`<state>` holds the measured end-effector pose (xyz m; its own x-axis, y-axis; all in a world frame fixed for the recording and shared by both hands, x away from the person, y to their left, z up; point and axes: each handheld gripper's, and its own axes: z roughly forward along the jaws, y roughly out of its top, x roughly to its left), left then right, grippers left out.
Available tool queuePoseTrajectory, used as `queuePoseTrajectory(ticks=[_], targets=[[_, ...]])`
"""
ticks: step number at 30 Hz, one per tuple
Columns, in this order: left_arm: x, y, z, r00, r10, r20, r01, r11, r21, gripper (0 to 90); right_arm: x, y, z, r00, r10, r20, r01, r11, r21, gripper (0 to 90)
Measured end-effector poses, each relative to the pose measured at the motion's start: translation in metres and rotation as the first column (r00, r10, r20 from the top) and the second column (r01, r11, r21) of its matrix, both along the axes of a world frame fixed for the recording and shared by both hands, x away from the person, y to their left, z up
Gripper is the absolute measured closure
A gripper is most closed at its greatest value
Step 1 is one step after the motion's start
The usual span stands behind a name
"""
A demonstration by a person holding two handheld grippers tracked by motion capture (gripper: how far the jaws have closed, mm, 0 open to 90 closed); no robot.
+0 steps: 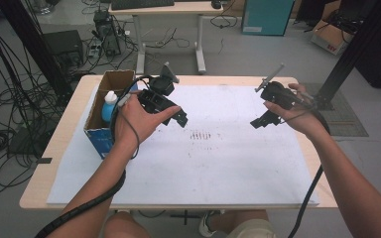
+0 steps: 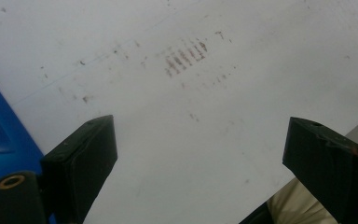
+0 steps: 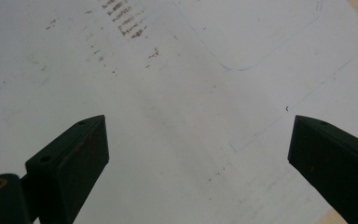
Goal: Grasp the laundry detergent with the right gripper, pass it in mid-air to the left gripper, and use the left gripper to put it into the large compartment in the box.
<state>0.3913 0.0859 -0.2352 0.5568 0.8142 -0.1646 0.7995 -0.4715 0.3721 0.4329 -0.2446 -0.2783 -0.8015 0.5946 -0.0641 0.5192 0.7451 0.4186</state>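
Note:
A person holds my left gripper [image 1: 178, 118] above the white sheet [image 1: 218, 163], just right of an open cardboard box [image 1: 99, 130] with a blue front. Its jaws stand wide apart with nothing between them; in the left gripper view [image 2: 200, 154] they frame bare paper and a patch of brown smudges [image 2: 184, 57]. My right gripper [image 1: 259, 122] hovers over the sheet's right half, also open and empty [image 3: 198, 154]. A bottle with a blue body and white cap [image 1: 110, 105] stands inside the box.
The smudge patch [image 1: 201, 135] lies mid-sheet between the two grippers. The wooden table's edge [image 1: 39, 173] borders the sheet. Beyond the table stand a second desk [image 1: 168, 29], cables on the floor and a black frame post [image 1: 349, 54].

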Motion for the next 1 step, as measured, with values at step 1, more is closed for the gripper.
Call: queuePoseTrajectory(ticks=[1], targets=[[-0.0002,-0.0004,-0.0004,1.0000,0.000,0.003,0.000,1.0000,-0.001,10.2,-0.0001,0.0004,-0.0009,1.0000,-0.006,0.000,0.006,1.000,0.007,5.0]])
